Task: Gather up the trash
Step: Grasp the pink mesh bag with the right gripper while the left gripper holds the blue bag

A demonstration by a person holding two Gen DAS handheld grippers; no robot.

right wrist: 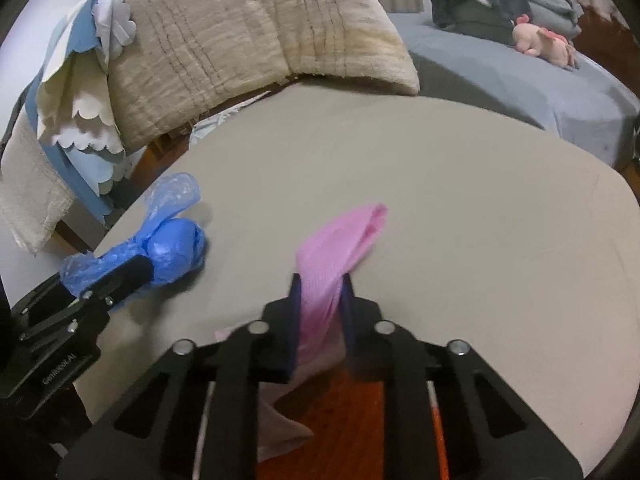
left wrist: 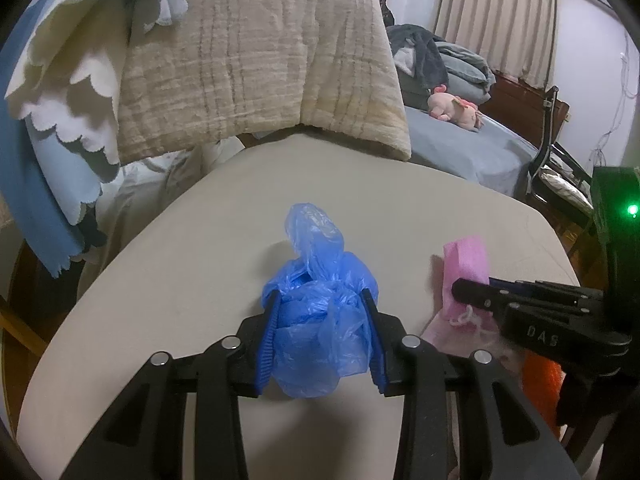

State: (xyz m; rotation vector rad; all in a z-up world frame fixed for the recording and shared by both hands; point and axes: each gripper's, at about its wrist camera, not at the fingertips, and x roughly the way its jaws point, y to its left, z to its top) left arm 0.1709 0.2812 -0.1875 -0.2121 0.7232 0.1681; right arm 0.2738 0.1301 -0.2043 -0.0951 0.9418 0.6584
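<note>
Two grippers, each with trash: both pieces are taken at the near edge of the table, probably to lift them away.
Left view, left gripper [left wrist: 322, 334]: clamped on the blue plastic bag [left wrist: 320, 300], middle of the beige table [left wrist: 180, 272].
Left view, right: pink cloth [left wrist: 466, 268].
Right view, right gripper [right wrist: 322, 312]: narrow, pinching the pink cloth [right wrist: 340, 244].
Right view, room: quilt [right wrist: 248, 36] behind, bed [right wrist: 520, 92] far right.

Raised letters "DAS" on the black body of the right gripper [left wrist: 466, 292], seen just right of the pink cloth [left wrist: 466, 264]. "GenRobot.AI" on the left gripper [right wrist: 120, 276] body.
</note>
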